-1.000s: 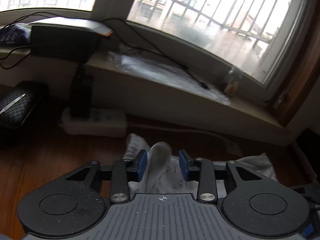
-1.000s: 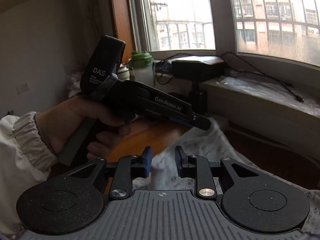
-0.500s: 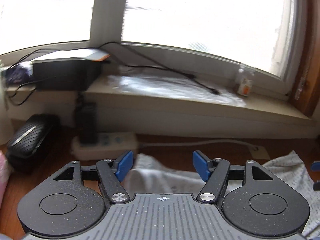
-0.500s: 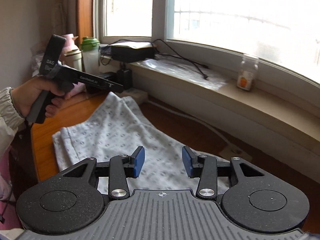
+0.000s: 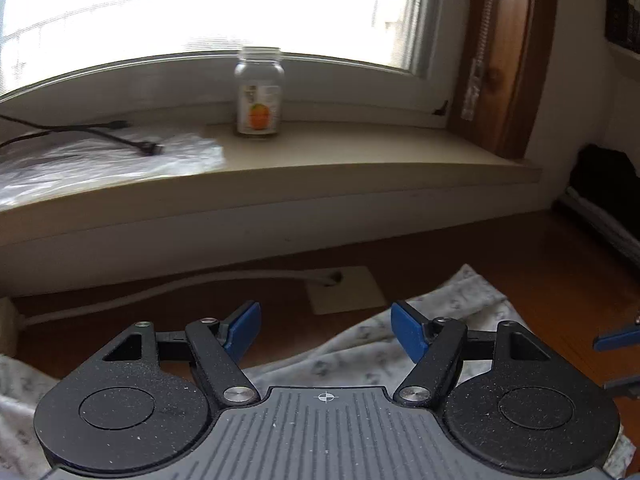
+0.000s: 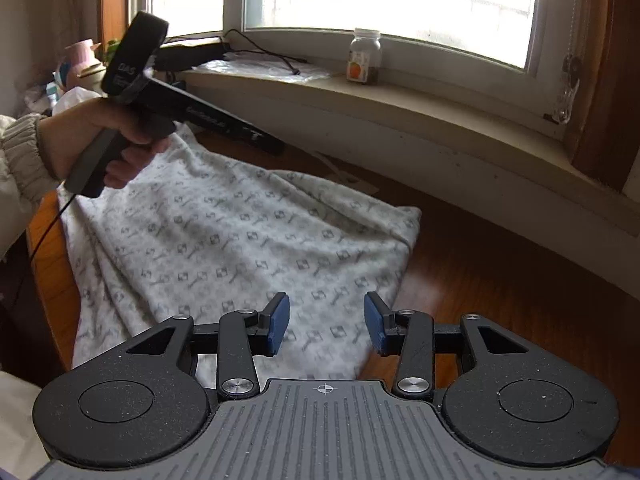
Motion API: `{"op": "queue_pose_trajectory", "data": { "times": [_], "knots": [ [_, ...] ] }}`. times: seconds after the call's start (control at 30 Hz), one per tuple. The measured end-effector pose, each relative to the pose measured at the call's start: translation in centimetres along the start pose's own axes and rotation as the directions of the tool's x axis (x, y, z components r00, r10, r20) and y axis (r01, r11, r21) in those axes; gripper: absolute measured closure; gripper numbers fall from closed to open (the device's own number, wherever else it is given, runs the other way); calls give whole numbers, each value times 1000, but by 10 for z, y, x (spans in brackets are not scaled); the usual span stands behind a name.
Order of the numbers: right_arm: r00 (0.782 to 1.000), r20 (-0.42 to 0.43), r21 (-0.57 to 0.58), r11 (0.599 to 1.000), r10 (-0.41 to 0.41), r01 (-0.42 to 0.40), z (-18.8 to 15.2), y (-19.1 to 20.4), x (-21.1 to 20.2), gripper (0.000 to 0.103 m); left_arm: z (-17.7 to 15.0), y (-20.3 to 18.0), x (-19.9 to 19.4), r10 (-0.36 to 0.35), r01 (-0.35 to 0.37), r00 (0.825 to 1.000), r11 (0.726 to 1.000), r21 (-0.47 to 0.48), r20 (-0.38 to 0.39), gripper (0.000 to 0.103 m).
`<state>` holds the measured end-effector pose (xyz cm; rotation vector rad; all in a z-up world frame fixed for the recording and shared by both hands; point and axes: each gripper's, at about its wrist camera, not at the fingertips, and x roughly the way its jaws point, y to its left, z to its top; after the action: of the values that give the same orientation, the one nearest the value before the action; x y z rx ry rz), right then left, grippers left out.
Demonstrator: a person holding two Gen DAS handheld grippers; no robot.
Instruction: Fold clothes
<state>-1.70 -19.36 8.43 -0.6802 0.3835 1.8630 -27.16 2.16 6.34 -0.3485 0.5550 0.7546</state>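
At twelve o'clock from my right gripper (image 6: 326, 330) lies the white grey-printed cotton garment (image 6: 240, 240), spread on the brown wooden table (image 6: 500, 288). Both tongs are empty; the right stands apart, and the left gripper (image 5: 326, 334) is opening. Next, I judge, comes gripping an edge.

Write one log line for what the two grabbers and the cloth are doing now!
left gripper: jaws opening, empty | right gripper: open, empty | patterned garment: spread on wooden table | fold: not yet done

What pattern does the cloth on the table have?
The cloth is pale grey-white with small repeated grey motifs, clearest in the right wrist view.
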Motion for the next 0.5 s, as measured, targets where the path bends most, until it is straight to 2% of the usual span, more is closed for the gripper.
{"op": "queue_pose_trajectory", "data": {
  "times": [0.27,0.5],
  "knots": [
    [1000,-7,4,1000,26,-26,-51,8,-32,61,3,-68,46,-76,80,996,991,110,-42,28],
    [1000,5,-4,1000,3,-3,-68,17,-31,62,1,-94,71,-97,107,993,984,146,-72,28]
  ]
}}
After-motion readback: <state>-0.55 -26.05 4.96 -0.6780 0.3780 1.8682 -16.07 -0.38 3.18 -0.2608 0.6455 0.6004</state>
